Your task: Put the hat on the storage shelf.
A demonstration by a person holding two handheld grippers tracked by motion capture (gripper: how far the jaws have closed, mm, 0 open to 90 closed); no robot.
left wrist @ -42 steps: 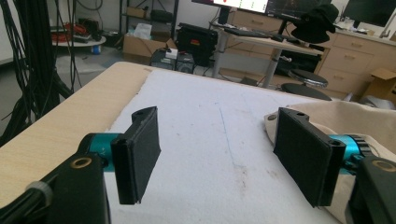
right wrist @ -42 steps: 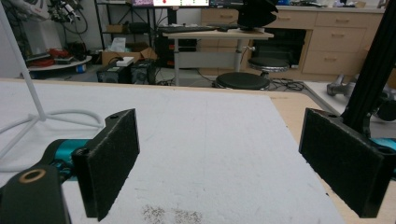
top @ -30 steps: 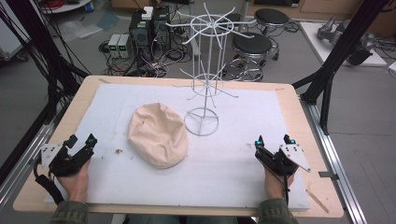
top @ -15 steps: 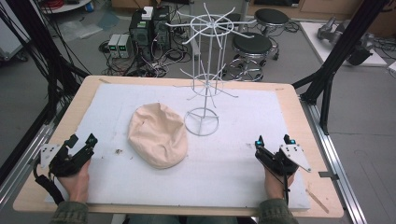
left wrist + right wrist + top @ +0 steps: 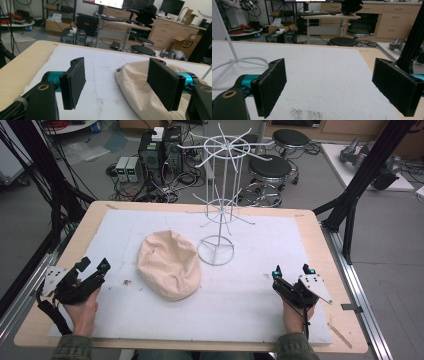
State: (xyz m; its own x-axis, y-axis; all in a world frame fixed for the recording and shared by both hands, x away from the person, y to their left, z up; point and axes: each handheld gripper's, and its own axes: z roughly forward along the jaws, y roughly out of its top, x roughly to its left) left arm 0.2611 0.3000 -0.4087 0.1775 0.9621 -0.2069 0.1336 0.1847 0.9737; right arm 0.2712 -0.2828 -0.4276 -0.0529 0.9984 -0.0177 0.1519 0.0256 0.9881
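Note:
A beige cloth cap (image 5: pixel 169 264) lies flat on the white mat, just left of the white wire rack (image 5: pixel 218 195) that stands at the middle back. My left gripper (image 5: pixel 93 266) rests open at the front left, its jaws wide apart and pointing toward the cap (image 5: pixel 140 87), which lies a short way ahead on its right. At the front right my right gripper (image 5: pixel 291 271) is open too, nothing between its black pads (image 5: pixel 270 86), with the rack's ring base (image 5: pixel 227 67) off to its left.
The white mat (image 5: pixel 260 305) covers most of the wooden table (image 5: pixel 80 227). Black frame posts (image 5: pixel 365 170) stand at both sides. Stools, computers and cables lie on the floor beyond the far edge. A few dark crumbs (image 5: pixel 125 281) dot the mat near the cap.

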